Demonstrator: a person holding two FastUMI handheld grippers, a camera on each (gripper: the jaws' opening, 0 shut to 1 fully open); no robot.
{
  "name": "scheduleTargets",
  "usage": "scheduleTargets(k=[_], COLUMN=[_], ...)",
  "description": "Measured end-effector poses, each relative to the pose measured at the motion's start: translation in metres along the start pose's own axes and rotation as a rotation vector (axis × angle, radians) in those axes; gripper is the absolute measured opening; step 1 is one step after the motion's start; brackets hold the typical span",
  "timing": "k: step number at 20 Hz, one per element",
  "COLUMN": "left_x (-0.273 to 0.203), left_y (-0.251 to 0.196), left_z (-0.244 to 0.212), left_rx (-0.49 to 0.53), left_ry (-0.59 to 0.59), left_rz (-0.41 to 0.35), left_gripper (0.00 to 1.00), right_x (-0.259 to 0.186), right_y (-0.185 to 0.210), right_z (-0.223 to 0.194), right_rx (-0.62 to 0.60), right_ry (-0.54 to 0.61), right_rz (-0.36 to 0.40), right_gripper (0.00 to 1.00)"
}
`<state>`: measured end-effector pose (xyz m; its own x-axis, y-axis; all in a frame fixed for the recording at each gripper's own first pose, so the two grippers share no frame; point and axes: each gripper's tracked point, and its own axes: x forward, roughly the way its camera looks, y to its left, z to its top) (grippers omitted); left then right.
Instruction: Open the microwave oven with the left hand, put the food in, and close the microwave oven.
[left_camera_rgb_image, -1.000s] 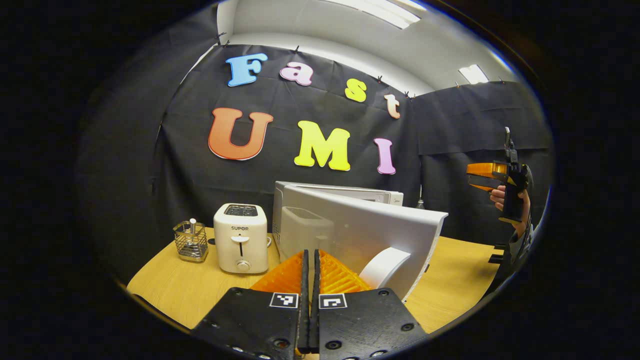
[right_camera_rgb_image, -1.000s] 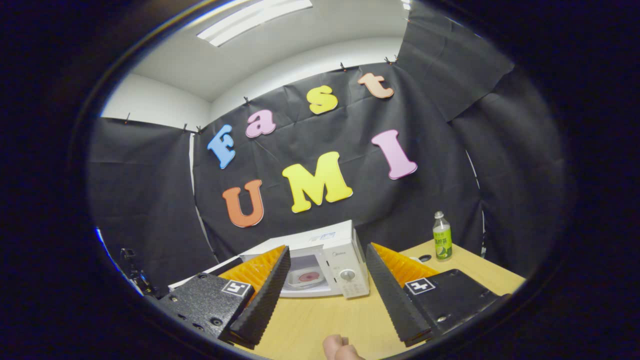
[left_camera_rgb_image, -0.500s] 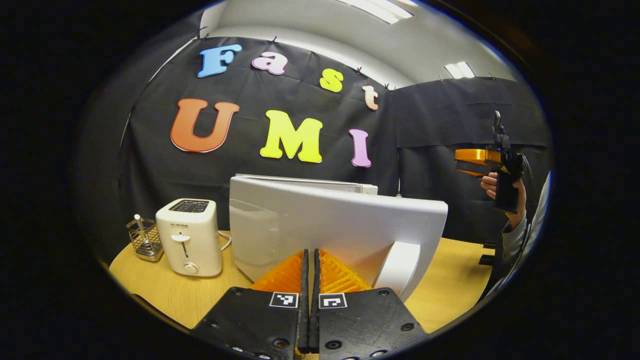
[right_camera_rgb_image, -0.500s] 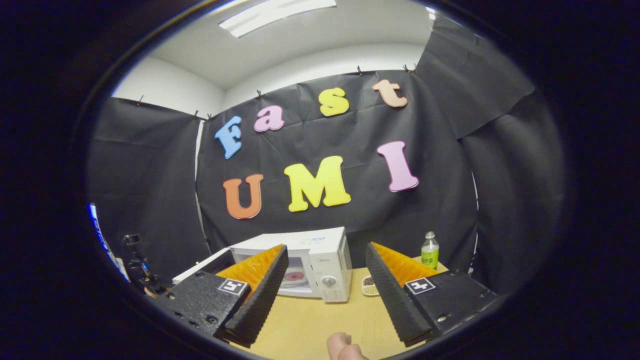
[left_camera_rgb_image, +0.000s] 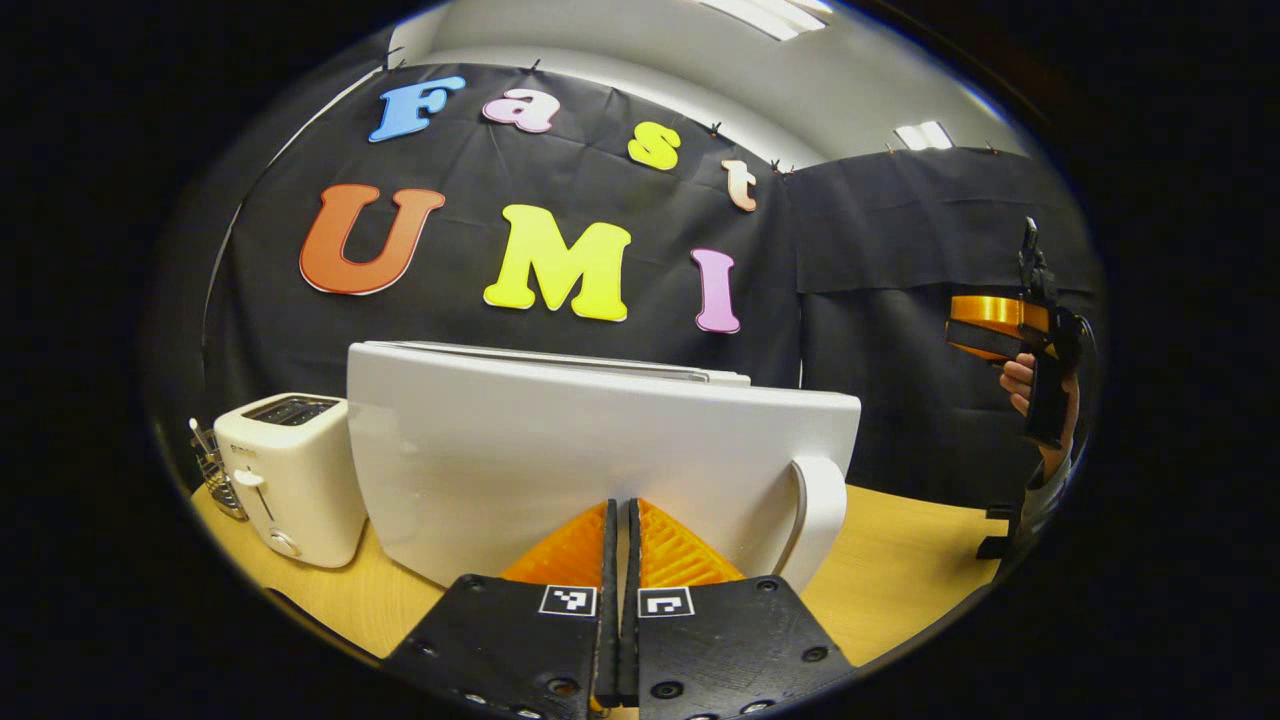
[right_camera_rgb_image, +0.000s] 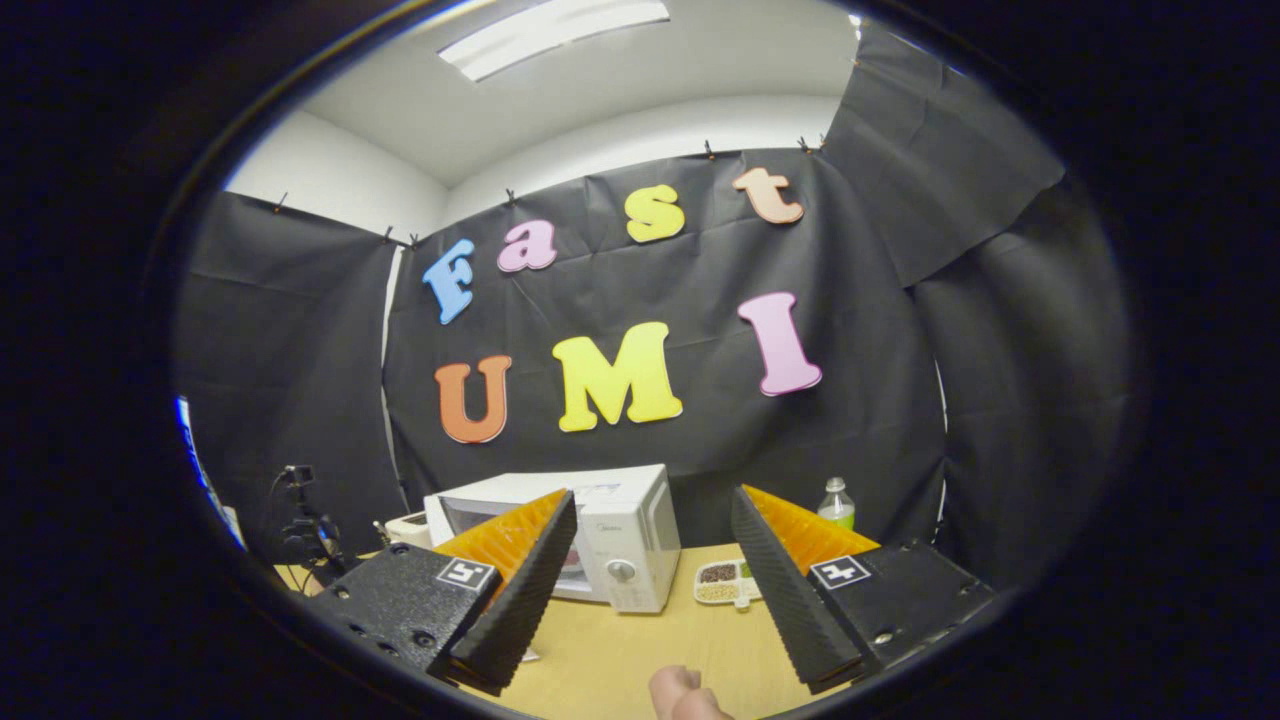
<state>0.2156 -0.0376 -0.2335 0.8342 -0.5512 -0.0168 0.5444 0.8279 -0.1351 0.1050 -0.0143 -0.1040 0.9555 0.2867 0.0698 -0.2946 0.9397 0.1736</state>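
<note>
Nearly done, we judged: the microwave (right_camera_rgb_image: 600, 535) at lower centre looked all but closed, its door (left_camera_rgb_image: 600, 470) filling mid-frame before our left gripper (left_camera_rgb_image: 620, 545), fingers together, holding nothing. Our right gripper (right_camera_rgb_image: 645, 560) gaped empty.

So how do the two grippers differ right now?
The left gripper has its fingers closed together, low and close against the microwave door; the right gripper is spread wide open with nothing between its fingers. In the left gripper view, the right gripper is held up well clear of the table. Neither holds anything.
</note>
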Motion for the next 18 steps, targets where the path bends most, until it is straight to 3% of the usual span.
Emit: scheduleTargets(k=[1,2,6,10,11,14,15,16,18], left_x=[0.009,0.019,0.062,0.105,0.114,0.13,0.137,0.136,0.133], left_y=[-0.002,-0.005,-0.02,-0.016,-0.014,-0.005,-0.002,0.002,0.0], left_z=[0.0,0.003,0.0,-0.007,-0.011,-0.012,-0.01,-0.016,-0.012], left_rx=[-0.018,-0.026,-0.021,0.022,0.013,-0.044,-0.065,-0.082,-0.101], left_ry=[-0.003,-0.006,0.003,0.028,0.035,0.024,0.009,0.047,0.03], left_rz=[0.003,-0.002,-0.022,0.049,0.068,0.111,0.113,0.127,0.128], left_gripper=[0.01,0.01,0.01,0.01,0.01,0.0,0.01,0.0,0.01], right_x=[0.0,0.0,0.003,0.007,0.008,0.007,0.006,0.005,0.001], right_y=[-0.004,-0.011,-0.038,-0.059,-0.063,-0.072,-0.075,-0.078,-0.084], right_z=[-0.003,-0.004,-0.014,-0.026,-0.029,-0.036,-0.039,-0.039,-0.04], right_rx=[0.005,0.012,0.024,0.035,0.04,0.055,0.057,0.057,0.059], right_ry=[0.004,0.004,0.015,0.036,0.04,0.055,0.059,0.063,0.065], right_rz=[-0.003,-0.01,-0.047,-0.066,-0.068,-0.074,-0.077,-0.083,-0.098], right_gripper=[0.91,0.99,0.99,0.99,0.91,0.91,0.99,0.91,0.91])
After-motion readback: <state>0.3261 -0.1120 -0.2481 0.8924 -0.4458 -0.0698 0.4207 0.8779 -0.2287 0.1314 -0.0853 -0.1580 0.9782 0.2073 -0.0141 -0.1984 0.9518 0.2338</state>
